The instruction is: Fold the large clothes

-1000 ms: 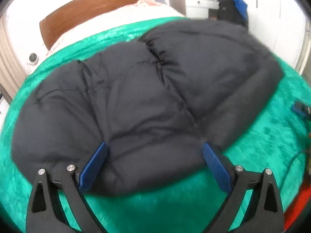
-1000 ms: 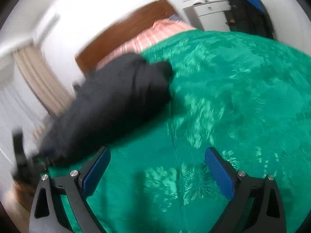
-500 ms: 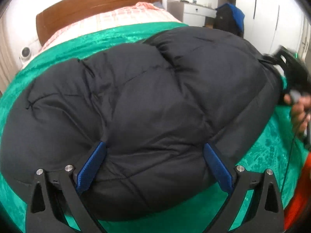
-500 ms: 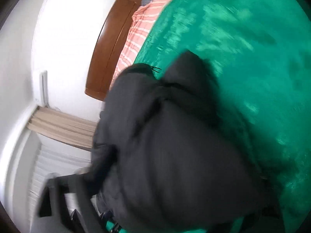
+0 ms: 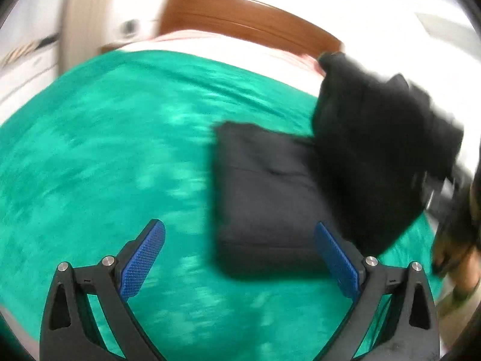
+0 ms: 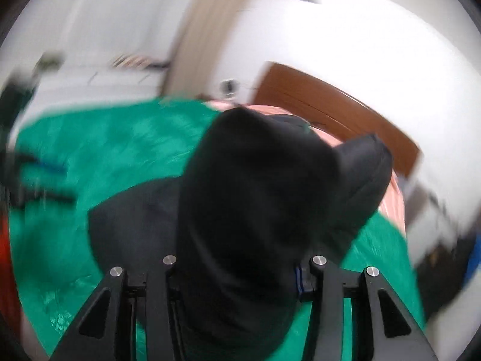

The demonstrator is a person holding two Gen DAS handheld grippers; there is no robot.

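Note:
A black puffer jacket (image 5: 264, 198) lies on the green bedspread (image 5: 105, 150), and its right part (image 5: 375, 150) is lifted off the bed. My left gripper (image 5: 237, 231) hovers open in front of the jacket's near edge, gripping nothing. In the right wrist view the jacket (image 6: 258, 195) bulges up between the fingers of my right gripper (image 6: 237, 273). Its jaws are closing, with a thick bunch of the cloth pressed between them. Both views are blurred by motion.
A wooden headboard (image 5: 246, 21) and pink striped bedding (image 6: 387, 198) are at the far end of the bed. A person's hand (image 5: 457, 255) shows at the right edge of the left wrist view. White walls and a beige curtain (image 6: 201, 30) stand behind.
The left gripper pulled back off the jacket, which now lies to its right. The right gripper narrowed onto the jacket and raised a part of it off the bed.

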